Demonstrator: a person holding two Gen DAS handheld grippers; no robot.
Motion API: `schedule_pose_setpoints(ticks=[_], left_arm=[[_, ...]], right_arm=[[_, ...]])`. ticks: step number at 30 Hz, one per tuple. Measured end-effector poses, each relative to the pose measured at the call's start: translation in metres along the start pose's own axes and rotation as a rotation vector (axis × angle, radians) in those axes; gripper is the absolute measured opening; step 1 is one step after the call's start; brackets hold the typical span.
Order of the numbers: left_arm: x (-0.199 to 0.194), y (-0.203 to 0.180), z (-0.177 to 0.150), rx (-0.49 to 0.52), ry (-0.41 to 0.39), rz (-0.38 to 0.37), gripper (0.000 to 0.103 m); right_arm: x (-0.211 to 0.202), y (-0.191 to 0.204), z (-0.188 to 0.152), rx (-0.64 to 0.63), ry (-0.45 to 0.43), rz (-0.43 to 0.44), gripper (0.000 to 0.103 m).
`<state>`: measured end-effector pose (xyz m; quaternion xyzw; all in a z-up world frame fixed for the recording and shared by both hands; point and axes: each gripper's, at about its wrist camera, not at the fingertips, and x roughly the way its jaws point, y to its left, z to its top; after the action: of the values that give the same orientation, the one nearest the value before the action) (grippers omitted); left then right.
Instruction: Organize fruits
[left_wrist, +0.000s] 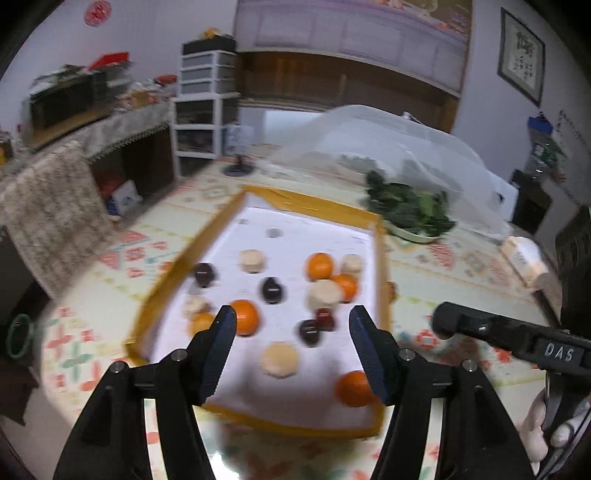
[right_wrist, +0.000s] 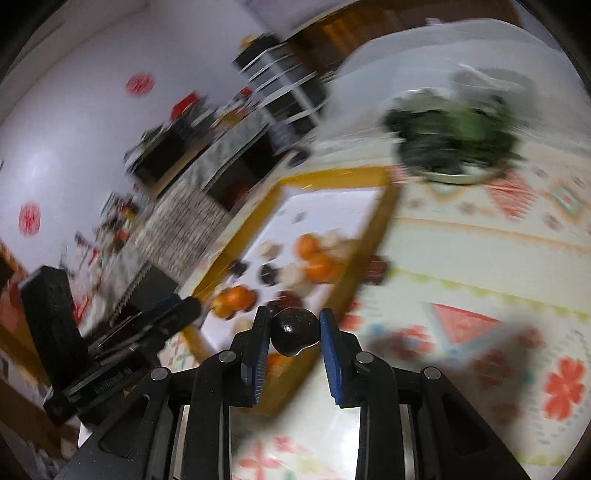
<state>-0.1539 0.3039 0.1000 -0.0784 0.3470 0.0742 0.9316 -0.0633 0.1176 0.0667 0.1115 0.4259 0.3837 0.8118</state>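
A yellow-rimmed white tray (left_wrist: 380, 254) lies on the patterned table and holds several oranges (left_wrist: 245, 316), dark plum-like fruits (left_wrist: 272, 290) and pale round fruits (left_wrist: 280, 359). My left gripper (left_wrist: 292, 325) is open and empty, hovering over the tray's near half. My right gripper (right_wrist: 294, 332) is shut on a dark fruit (right_wrist: 294, 330) and holds it above the tray's near right corner. The tray also shows in the right wrist view (right_wrist: 384, 206). The right gripper's body (left_wrist: 509, 336) shows at the right of the left wrist view. A dark fruit (right_wrist: 376, 269) lies on the table outside the tray's right rim.
A plate of leafy greens (left_wrist: 410, 210) stands behind the tray's far right corner under a translucent mesh cover (left_wrist: 388, 147). A cloth-covered side table (left_wrist: 74, 147) and white drawers (left_wrist: 207, 92) stand at the left. A pale packet (left_wrist: 524, 258) lies at the right.
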Motion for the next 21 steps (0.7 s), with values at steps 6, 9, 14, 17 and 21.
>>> schedule_pose_setpoints(ticks=[6, 9, 14, 17, 21], left_arm=[[-0.011, 0.025, -0.005, -0.010, -0.046, 0.112, 0.071], [-0.016, 0.032, -0.006, -0.010, -0.074, 0.163, 0.076], [-0.015, 0.041, -0.009, -0.027, -0.080, 0.180, 0.080], [-0.014, 0.043, -0.011, -0.029, -0.076, 0.185, 0.081], [-0.013, 0.041, -0.012, -0.025, -0.075, 0.182, 0.082]], right_arm=[[0.059, 0.037, 0.002, -0.112, 0.063, -0.108, 0.029], [0.077, 0.038, 0.002, -0.111, 0.085, -0.127, 0.030], [0.089, 0.043, 0.005, -0.115, 0.082, -0.127, 0.030], [0.087, 0.047, 0.005, -0.125, 0.067, -0.132, 0.040], [0.077, 0.046, 0.007, -0.121, 0.027, -0.133, 0.056]])
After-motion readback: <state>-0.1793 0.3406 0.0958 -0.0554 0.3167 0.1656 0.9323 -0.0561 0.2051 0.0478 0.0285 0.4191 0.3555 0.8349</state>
